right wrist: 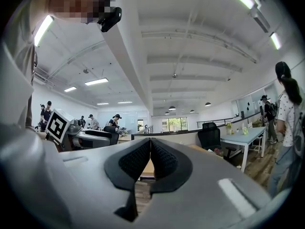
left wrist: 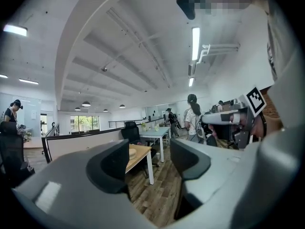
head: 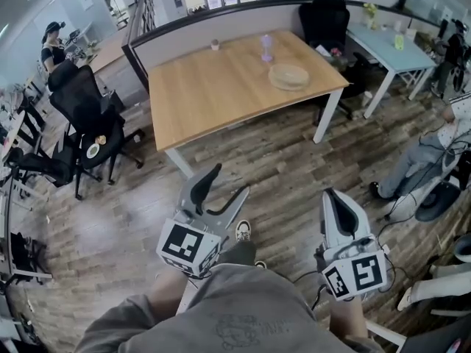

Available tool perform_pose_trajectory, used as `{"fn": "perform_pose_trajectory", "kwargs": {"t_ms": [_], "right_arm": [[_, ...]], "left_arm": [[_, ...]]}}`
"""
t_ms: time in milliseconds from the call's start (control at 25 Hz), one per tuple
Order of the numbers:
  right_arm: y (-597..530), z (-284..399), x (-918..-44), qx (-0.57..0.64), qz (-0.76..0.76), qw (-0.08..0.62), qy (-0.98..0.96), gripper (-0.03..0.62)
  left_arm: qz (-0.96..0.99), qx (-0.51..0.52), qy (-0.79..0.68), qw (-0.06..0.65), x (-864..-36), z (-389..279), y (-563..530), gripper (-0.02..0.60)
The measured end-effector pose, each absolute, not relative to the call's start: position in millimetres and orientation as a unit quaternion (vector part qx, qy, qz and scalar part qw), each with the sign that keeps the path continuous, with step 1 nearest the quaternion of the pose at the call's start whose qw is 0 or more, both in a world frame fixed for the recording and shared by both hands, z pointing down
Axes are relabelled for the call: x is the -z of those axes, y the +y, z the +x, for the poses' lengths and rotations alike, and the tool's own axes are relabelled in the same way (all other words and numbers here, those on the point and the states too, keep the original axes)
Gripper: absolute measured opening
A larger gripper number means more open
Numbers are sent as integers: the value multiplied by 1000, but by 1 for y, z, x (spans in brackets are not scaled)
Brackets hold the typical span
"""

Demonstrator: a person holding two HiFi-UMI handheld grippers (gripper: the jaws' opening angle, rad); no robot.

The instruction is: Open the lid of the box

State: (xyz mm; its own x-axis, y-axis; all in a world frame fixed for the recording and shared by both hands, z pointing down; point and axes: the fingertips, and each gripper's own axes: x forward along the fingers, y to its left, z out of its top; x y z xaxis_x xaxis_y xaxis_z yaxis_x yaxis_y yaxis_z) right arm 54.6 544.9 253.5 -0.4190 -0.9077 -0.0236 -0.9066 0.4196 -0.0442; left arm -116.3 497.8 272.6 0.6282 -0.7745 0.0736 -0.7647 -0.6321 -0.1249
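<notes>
My left gripper [head: 229, 182] gapes wide, empty; my right gripper [head: 333, 197] is closed on nothing, both well apart from the table [head: 213, 94].

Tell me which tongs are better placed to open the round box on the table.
Probably left: the left tongs stand open, the right tongs are shut; both far from the round box.

Readable text: none in any view.
Left cube [head: 190, 245], on left hand-held gripper [head: 229, 181]: black-and-white square markers, no letters or digits.
Right cube [head: 356, 274], on right hand-held gripper [head: 333, 197]: same kind of markers.
Shirt print [head: 239, 334]: faint, illegible.
</notes>
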Motion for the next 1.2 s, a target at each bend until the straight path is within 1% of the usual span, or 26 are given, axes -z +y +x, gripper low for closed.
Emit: {"fn": "perform_pose_trajectory", "kwargs": {"t_ms": [120,160,200,400,520,720,960,1200], "right_arm": [[536,63,-249,9,-553,47,831,16],[532,66,-248,8,-559,53,827,111],[526,69,-248,8,-564,52,824,178],[492,73,-257,12,-570,30,821,183],[465,70,-259,16,-570,23,821,183],[412,66,-261,21,-571,11,821,183],[337,55,-254,45,-564,15,824,183],[247,47,-250,48,-572,-2,819,183]], "left_arm": [[-901,58,428,40,-273,-117,489,268],[-900,58,430,39,-274,-118,485,268],[-899,57,432,38,-275,-119,480,267],[-896,56,439,31,-279,-123,445,267],[-893,40,447,32,-273,-132,421,240],[-894,47,444,36,-273,-135,369,238],[-901,58,428,32,-272,-135,292,238],[-907,65,416,25,-269,-142,203,239]]}}
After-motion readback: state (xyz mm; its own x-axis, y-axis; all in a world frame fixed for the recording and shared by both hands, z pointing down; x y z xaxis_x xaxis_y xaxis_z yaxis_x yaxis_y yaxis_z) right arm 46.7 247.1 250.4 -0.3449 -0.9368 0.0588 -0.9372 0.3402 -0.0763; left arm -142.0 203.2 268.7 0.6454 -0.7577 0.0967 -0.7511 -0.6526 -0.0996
